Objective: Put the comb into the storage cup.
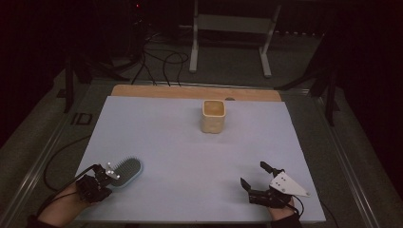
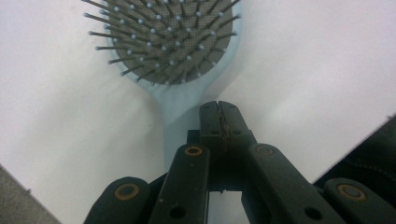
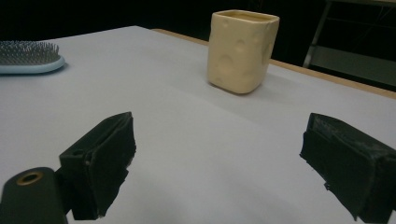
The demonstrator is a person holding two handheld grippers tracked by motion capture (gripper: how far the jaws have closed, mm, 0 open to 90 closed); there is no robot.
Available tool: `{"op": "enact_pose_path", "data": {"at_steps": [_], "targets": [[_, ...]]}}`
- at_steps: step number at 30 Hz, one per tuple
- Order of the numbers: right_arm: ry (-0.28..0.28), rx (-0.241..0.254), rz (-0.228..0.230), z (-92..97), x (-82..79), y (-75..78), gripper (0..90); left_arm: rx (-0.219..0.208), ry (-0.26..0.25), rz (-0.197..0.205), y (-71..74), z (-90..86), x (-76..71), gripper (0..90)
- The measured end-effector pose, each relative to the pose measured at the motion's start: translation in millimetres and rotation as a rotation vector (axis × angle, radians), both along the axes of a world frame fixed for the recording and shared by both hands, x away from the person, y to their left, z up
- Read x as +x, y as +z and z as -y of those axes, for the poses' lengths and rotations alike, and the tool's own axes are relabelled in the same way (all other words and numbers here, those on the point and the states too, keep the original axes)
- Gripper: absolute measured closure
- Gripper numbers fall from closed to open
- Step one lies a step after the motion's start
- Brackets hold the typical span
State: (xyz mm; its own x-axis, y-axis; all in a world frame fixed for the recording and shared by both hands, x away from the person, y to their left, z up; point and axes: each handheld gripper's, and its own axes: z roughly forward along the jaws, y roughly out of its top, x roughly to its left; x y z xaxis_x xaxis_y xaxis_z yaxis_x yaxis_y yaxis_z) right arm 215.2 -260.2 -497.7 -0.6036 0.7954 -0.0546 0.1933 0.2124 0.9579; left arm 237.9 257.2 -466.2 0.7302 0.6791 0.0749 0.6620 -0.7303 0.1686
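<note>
— Which way does the hairbrush (image 1: 127, 171) point?

— Its long axis runs on a slant across the near left corner of the pale table cover (image 1: 190, 156). The oval head points away from the person and a little to the right, bristles facing up; the light blue handle comes back toward the left gripper (image 1: 108, 176).

— And how does it sit against that gripper?

— Straight ahead of it. In the left gripper view the handle (image 2: 180, 105) runs down the middle of the picture and passes in between the black jaws, which are pinched tight on it, their tips meeting over the handle's end. The bristled head (image 2: 173, 37) lies just beyond the tips.

— Is the brush on the table or off it?

— I cannot tell; the head is at or just above the cover.

— The other hand?

— The right gripper (image 1: 259, 178) rests at the near right, jaws spread wide with nothing between them. Beyond it stands a cream cup (image 3: 242, 50), upright, well apart from both grippers.
</note>
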Motion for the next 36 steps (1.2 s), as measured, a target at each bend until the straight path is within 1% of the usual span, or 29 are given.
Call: {"op": "enact_pose_path", "data": {"at_steps": [1,5,7,8,9,10,12,15,17,19,20,23,25,27,28,29,30,32,34,35,36], "targets": [[0.000,-0.001,0.000,0.0,0.1,-0.1,9.4,0.001,0.002,0.005,2.6,-2.2,-1.1,89.9],[0.001,0.001,0.000,0.0,0.2,-0.3,9.4,-0.040,0.021,0.036,13.6,-13.4,-6.1,89.8],[0.001,-0.001,0.002,-0.1,0.4,-0.5,9.4,-0.049,0.036,0.054,18.9,-19.8,-8.3,88.0],[0.002,0.000,0.001,-0.2,0.5,-0.6,9.4,-0.063,0.042,0.057,20.8,-23.0,-9.4,86.8],[0.000,0.000,0.000,-0.4,0.5,-0.7,9.4,-0.075,0.048,0.056,22.5,-26.1,-10.3,86.8],[0.000,0.000,0.000,-0.6,0.5,-0.7,9.4,-0.074,0.055,0.060,23.6,-28.5,-11.1,84.7],[0.000,0.001,-0.002,-0.8,0.3,-0.6,9.4,-0.080,0.062,0.057,25.4,-31.9,-12.7,84.3],[0.001,-0.001,-0.003,-1.0,0.4,-0.6,9.4,-0.081,0.071,0.054,27.8,-35.1,-13.4,79.8],[0.001,-0.002,-0.003,-1.2,0.2,-0.6,9.4,-0.084,0.077,0.046,28.8,-36.2,-13.0,76.9],[0.002,-0.002,-0.002,-1.3,0.2,-0.5,9.4,-0.079,0.092,0.054,29.2,-36.3,-12.3,69.4],[0.002,-0.002,-0.001,-1.3,0.1,-0.5,9.4,-0.073,0.095,0.050,29.1,-36.0,-12.0,68.0],[0.005,-0.004,0.002,-1.2,0.1,-0.3,9.4,-0.065,0.097,0.044,27.8,-34.7,-10.4,59.7],[0.005,-0.002,0.000,-1.6,0.2,-0.6,9.4,-0.069,0.101,0.043,27.1,-34.0,-8.1,53.3],[0.005,-0.001,-0.003,-1.5,0.1,-0.7,9.4,-0.054,0.107,0.045,26.7,-32.2,-5.9,45.5],[0.004,-0.001,-0.003,-1.5,0.1,-0.7,9.4,-0.048,0.105,0.040,26.0,-30.8,-5.0,41.7],[0.004,0.000,-0.004,-1.3,0.0,-0.6,9.4,-0.035,0.102,0.034,24.9,-28.8,-4.6,34.6],[0.004,0.000,-0.003,-1.2,0.0,-0.5,9.4,-0.024,0.094,0.025,23.9,-27.2,-4.0,30.2],[0.003,0.001,-0.002,-1.2,0.0,-0.5,9.4,-0.023,0.086,0.008,22.1,-24.8,-2.6,22.6],[0.004,0.001,-0.005,-1.4,0.1,-0.7,9.4,-0.022,0.093,-0.001,21.0,-23.9,-0.2,15.5],[0.006,0.000,-0.004,-1.5,0.2,-0.9,9.4,-0.031,0.102,-0.004,20.8,-24.3,1.6,14.1],[0.006,0.000,-0.006,-1.6,0.2,-0.9,9.4,-0.036,0.113,-0.007,20.2,-24.3,3.0,10.7]]}}
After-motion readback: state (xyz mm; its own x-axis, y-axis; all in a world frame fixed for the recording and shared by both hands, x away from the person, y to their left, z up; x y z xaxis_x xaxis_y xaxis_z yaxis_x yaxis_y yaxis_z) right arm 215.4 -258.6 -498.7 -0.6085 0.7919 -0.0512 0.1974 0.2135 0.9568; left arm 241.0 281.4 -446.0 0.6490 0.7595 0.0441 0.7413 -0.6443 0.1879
